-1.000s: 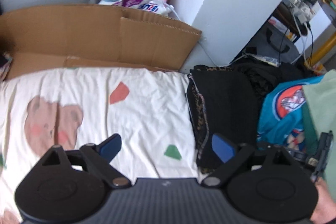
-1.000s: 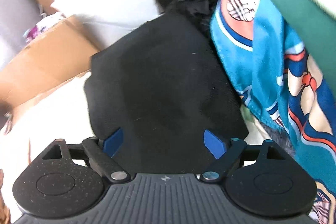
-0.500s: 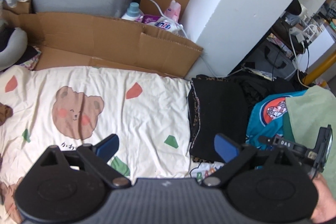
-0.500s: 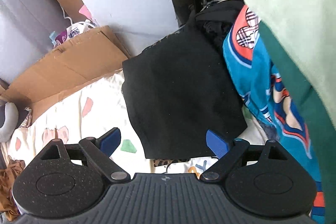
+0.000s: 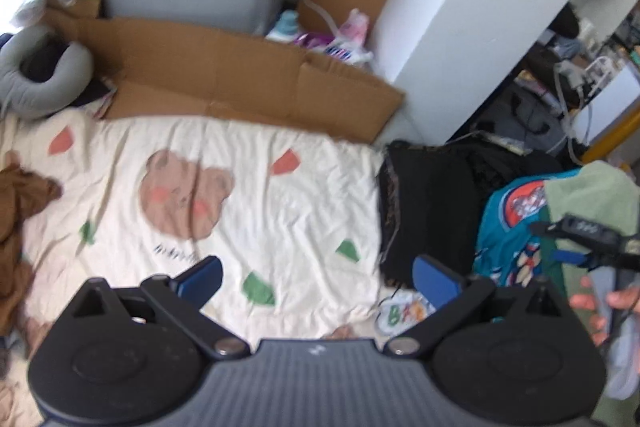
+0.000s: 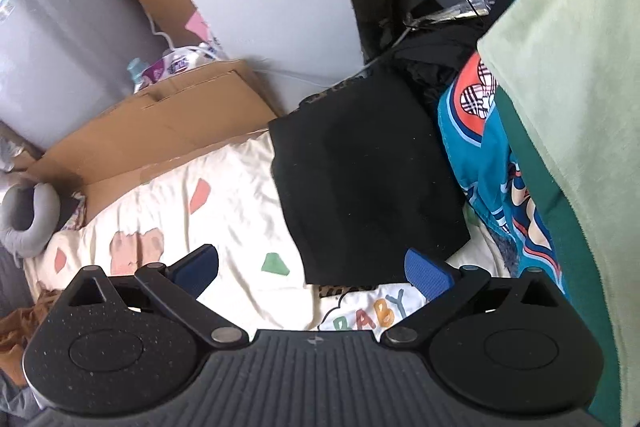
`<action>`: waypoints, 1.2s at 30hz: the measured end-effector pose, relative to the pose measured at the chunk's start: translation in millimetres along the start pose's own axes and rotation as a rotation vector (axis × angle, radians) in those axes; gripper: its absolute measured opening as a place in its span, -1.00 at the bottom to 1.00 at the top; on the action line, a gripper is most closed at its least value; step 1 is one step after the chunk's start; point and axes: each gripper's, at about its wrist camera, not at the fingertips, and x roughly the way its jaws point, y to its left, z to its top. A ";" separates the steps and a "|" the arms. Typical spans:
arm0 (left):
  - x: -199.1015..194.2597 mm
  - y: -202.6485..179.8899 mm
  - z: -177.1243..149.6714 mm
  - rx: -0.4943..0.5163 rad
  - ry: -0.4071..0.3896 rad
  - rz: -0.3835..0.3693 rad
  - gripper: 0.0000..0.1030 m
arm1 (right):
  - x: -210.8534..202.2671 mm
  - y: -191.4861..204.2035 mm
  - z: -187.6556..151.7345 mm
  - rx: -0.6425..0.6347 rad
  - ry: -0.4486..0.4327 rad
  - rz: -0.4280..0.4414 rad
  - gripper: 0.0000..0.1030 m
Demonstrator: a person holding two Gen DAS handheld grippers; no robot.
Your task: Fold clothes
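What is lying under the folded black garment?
Under the black garment a leopard-print edge shows, on the cream bear-print sheet. The rest of that leopard-print piece is covered.

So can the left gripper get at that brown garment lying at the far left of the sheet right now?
Probably yes. The left gripper is empty with jaws opening, and the brown garment lies uncovered on the sheet, with nothing between them.

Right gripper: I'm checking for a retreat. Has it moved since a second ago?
Yes. The right gripper has risen away from the folded black garment, which now looks smaller.
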 end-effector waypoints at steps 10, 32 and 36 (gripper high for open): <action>-39.2 33.1 -27.8 -0.129 -0.048 0.035 0.99 | -45.0 32.4 -16.5 -0.055 0.036 0.094 0.99; -67.7 56.1 -127.5 -0.169 -0.192 0.206 0.99 | -95.7 114.6 -103.8 -0.341 0.019 0.251 0.99; -80.5 63.4 -138.5 -0.219 -0.227 0.228 0.99 | -101.5 104.3 -109.6 -0.349 0.016 0.229 0.99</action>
